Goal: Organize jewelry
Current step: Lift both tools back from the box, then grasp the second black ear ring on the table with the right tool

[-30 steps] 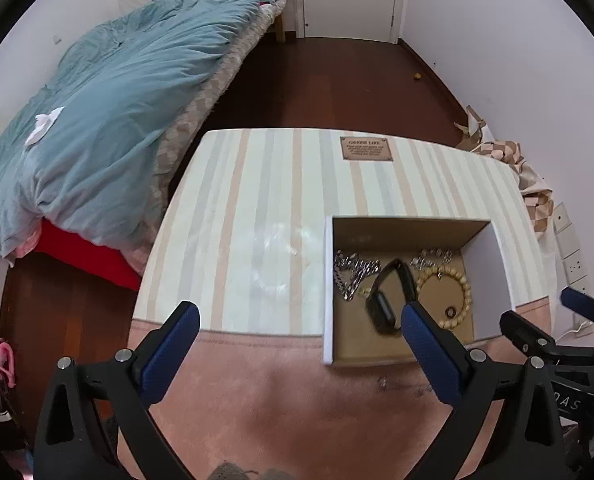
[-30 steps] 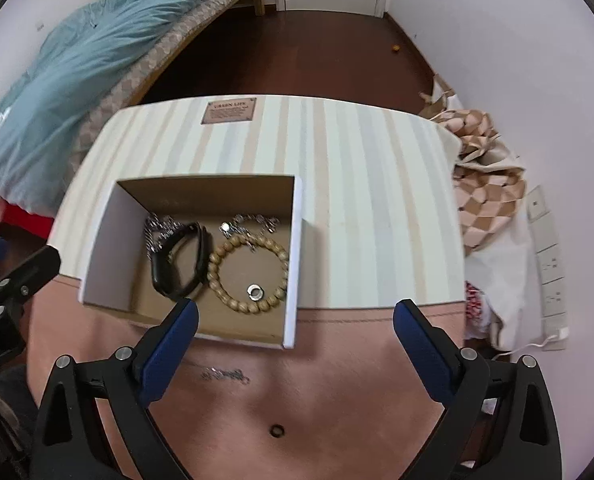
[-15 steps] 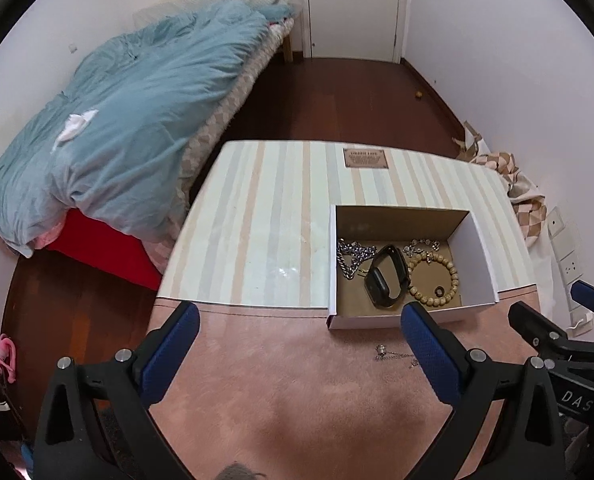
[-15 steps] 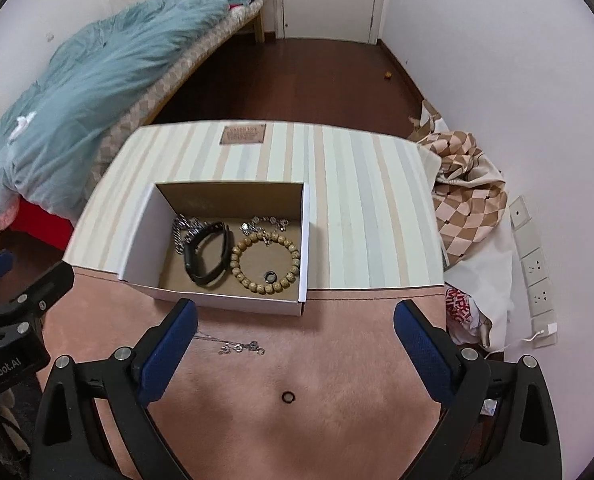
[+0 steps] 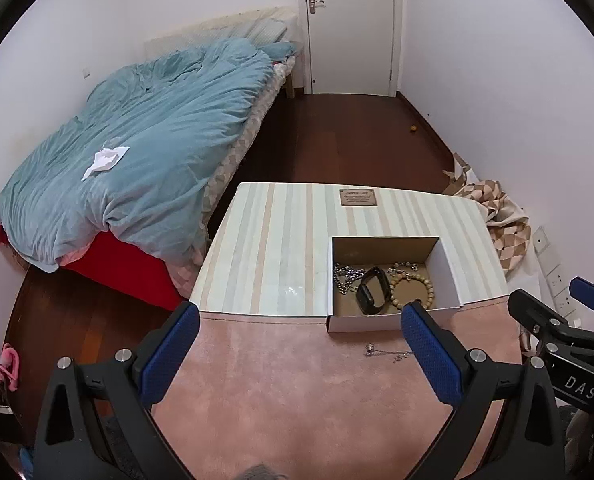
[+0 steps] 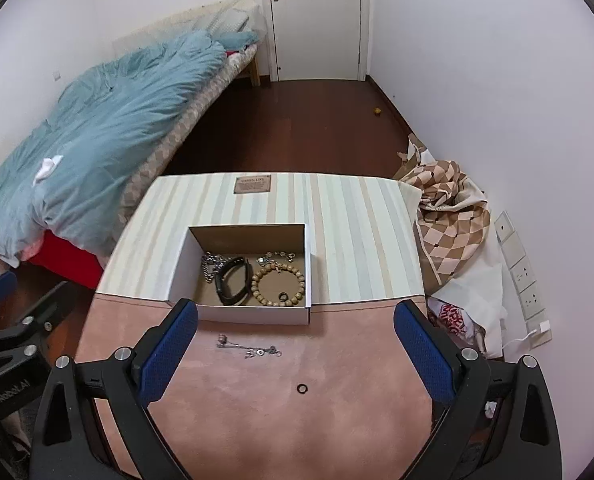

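Note:
An open white cardboard box [image 6: 253, 314] [image 5: 369, 323] sits on the table and holds a black band [image 6: 231, 280], a wooden bead bracelet [image 6: 279, 284], a silver chain [image 6: 209, 266] and a small dark ring [image 6: 283, 295]. In front of the box, on the pink cloth, lie a thin silver chain [image 6: 249, 350] [image 5: 385, 354] and a small black ring [image 6: 302, 389]. My right gripper [image 6: 295, 352] is open, high above the pink cloth, with nothing between its blue pads. My left gripper [image 5: 299, 352] is open too, empty, left of the box.
The table top is striped at the back [image 6: 337, 216] and pink at the front [image 6: 277, 420]. A bed with a blue duvet [image 5: 137, 152] stands to the left. Checked cloth and bags [image 6: 453, 216] lie on the floor at the right by the wall.
Both grippers have pulled up and back from the box, so the box looks smaller and more of the room shows. The jewelry has not moved.

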Demonstrator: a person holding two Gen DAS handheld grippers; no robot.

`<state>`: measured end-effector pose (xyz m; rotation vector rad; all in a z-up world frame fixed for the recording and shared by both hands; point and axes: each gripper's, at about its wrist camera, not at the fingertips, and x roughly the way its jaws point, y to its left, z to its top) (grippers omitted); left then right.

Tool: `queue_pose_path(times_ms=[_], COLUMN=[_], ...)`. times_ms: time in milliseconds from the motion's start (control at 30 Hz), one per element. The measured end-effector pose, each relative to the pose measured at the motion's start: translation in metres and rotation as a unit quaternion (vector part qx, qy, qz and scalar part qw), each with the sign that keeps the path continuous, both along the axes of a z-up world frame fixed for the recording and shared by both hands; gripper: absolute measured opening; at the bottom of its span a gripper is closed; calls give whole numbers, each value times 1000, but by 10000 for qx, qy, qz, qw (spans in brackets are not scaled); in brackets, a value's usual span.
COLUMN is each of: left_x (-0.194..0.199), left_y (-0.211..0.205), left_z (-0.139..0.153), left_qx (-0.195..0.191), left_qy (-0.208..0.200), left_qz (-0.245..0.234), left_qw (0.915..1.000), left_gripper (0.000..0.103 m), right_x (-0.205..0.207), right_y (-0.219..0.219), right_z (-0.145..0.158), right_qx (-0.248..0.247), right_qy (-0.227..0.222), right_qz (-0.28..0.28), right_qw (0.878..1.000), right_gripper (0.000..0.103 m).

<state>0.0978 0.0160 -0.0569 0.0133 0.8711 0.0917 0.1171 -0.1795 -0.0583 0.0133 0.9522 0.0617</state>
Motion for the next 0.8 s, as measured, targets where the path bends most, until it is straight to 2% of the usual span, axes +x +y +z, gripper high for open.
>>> queue_pose_path(times_ms=[167, 267, 367, 500, 533, 633, 667, 733, 800], left_x=[-8, -9, -8, -7, -7, -3, -2, 1, 3], left_y=[1, 3, 4, 2, 1, 1, 1, 3, 3], left_z=[4, -4, -26, -67, -80, -119, -129, -150, -168], left_qx=[-55, -55, -54, 60, 129, 316, 315, 304, 274], left_qy=[-69, -1, 246, 596, 690, 971, 1067, 1280, 1459], left_qz=[39, 108, 187, 258, 280, 351, 359, 408, 425], left_qw=[10000, 9999, 9995, 9979, 9971, 9942, 9931, 9905, 9880], left_gripper=[103, 103, 103, 103, 103, 103, 103, 103, 103], right_x=[-11, -12, -13, -17, -19, -21, -22, -22, -23], right_y=[-2, -5, -12, -25, -27, -35, -37, -39, -37], right_z=[10, 1, -24, -80, -92, -132, -148, -170, -187], right_qx=[56, 118, 148, 167, 161, 241, 341, 450, 382], right_qy=[-61, 43, 269, 682, 739, 980, 1098, 1211, 1243], right_qz=[-14, -58, -152, -346, -357, -402, -409, -386, -354], right_qw=[10000, 9999, 9994, 9969, 9965, 9941, 9925, 9909, 9909], right_gripper=[100, 100, 100, 99, 96, 78, 72, 67, 57])
